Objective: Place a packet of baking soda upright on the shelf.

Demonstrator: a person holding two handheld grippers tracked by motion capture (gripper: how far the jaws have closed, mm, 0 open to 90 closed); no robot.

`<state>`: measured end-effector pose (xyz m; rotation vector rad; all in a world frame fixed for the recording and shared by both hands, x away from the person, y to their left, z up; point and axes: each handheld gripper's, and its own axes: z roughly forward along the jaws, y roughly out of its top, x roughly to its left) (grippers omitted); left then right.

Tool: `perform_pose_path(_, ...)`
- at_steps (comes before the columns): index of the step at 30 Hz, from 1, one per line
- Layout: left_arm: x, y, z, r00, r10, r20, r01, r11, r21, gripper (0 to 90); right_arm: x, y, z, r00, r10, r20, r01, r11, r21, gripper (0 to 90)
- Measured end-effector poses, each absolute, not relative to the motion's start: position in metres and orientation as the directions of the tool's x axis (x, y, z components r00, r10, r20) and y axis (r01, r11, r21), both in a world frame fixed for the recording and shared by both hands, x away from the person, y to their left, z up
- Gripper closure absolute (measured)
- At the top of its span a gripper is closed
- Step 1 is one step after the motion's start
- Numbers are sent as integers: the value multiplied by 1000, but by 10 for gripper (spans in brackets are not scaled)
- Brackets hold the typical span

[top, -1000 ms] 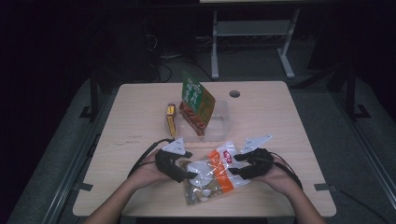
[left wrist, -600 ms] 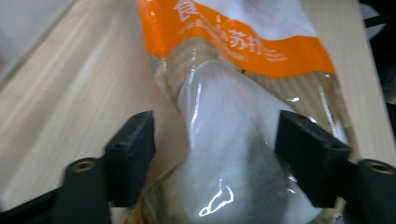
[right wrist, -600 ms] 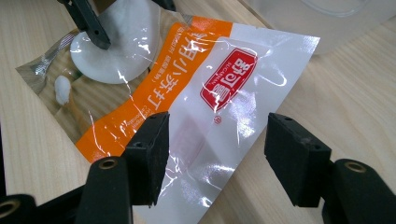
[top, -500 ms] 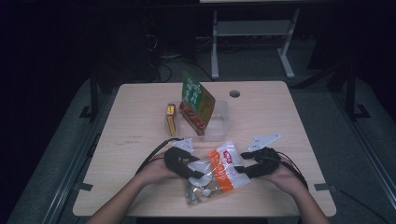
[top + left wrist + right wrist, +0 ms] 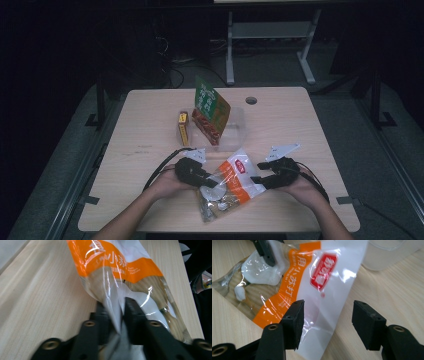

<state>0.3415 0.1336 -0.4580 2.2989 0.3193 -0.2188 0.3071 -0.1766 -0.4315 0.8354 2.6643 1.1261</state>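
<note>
The orange-and-white clear plastic snack bag point(image 5: 231, 186) lies on the pale wooden table point(image 5: 150, 130) near my edge, between my two hands. My left gripper point(image 5: 115, 315) has just been closing, and its fingers point(image 5: 133, 315) now pinch the bag's clear film (a thin fold stands between them). My right gripper point(image 5: 325, 320) holds its fingers point(image 5: 295, 320) apart over the bag's white end, gripping nothing. Farther back stand a green-and-red pouch point(image 5: 211, 116) and a small yellow box point(image 5: 183, 128).

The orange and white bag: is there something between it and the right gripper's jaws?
Nothing visible does. The right gripper stands open over the white end of the orange and white bag, with only bare film and table between its jaws. The left gripper, whose jaws have just been closing, pinches the bag's other end.
</note>
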Motion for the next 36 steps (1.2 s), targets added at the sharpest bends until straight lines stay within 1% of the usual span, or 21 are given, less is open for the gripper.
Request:
perform_pose_path(3,339,133,-456,961,157,-228,274,-666,694,817,307,-177,-431,-839,536,98,442,563,698,441)
perform_pose_path(8,334,133,-450,970,151,-189,240,-671,702,864,307,-178,-429,-844,520,132,445,543,712,460)
perform_pose_path(12,328,135,-443,978,145,-148,207,-669,714,875,308,-181,-425,-838,516,180,461,492,738,441)
perform_pose_path(13,326,136,-441,980,142,-140,199,-665,720,876,308,-182,-423,-837,510,201,469,475,745,427)
perform_pose_path(17,320,141,-433,983,140,-114,179,-647,742,880,308,-185,-415,-840,479,255,473,418,775,422)
perform_pose_path(24,311,154,-416,991,129,-32,106,-622,776,880,308,-178,-406,-872,425,243,430,426,796,417)
perform_pose_path(29,307,161,-410,992,122,-10,82,-606,791,882,312,-169,-398,-895,382,232,393,429,813,414)
perform_pose_path(33,305,161,-407,994,109,7,61,-601,797,882,314,-162,-399,-904,352,243,386,426,819,419)
perform_pose_path(34,304,161,-407,994,105,3,61,-599,798,882,315,-161,-399,-905,347,245,387,435,813,424)
perform_pose_path(36,302,160,-406,995,100,10,52,-599,799,882,315,-157,-401,-910,330,252,385,444,809,462)
